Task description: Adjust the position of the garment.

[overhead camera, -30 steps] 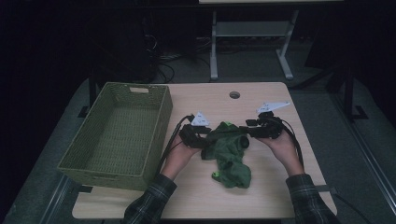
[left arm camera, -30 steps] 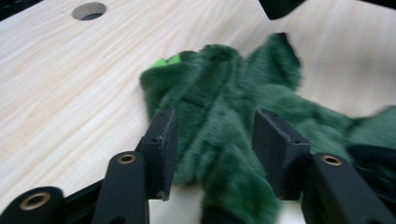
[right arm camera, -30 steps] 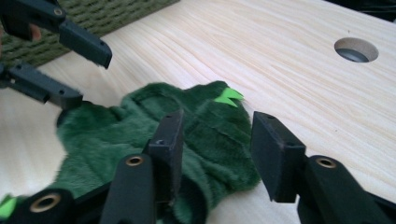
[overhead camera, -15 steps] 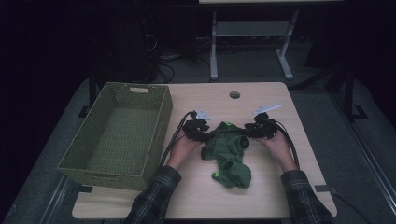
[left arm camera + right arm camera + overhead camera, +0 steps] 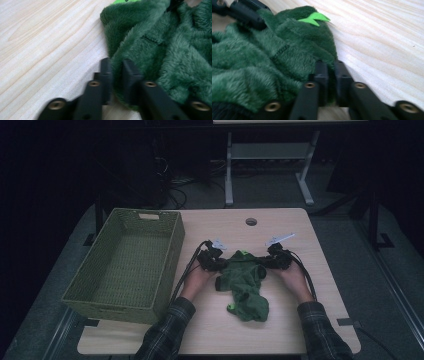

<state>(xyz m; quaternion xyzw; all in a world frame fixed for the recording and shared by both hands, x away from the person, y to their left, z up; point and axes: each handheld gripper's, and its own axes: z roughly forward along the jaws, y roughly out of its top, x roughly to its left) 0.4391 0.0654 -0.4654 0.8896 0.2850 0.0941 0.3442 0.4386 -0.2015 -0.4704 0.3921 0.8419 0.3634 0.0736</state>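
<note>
- On the middle of the wooden table [image 5: 300, 330] lies the green fleece garment [image 5: 243, 282], crumpled, with its lower end reaching toward the person.
- At the garment's left upper edge, the left gripper [image 5: 216, 264] has just been closing its jaws; they now pinch a fold of fleece between them.
- At the right upper edge, the right gripper [image 5: 272, 262] has also just been closing, and its jaws clamp the fleece just beside the bright green tag [image 5: 314, 18].
- Left of the garment stands the woven basket [image 5: 95, 285], apart from it.
- Bare wood stays free toward the far edge, around the cable hole [image 5: 251, 221], and on the right side.
</note>
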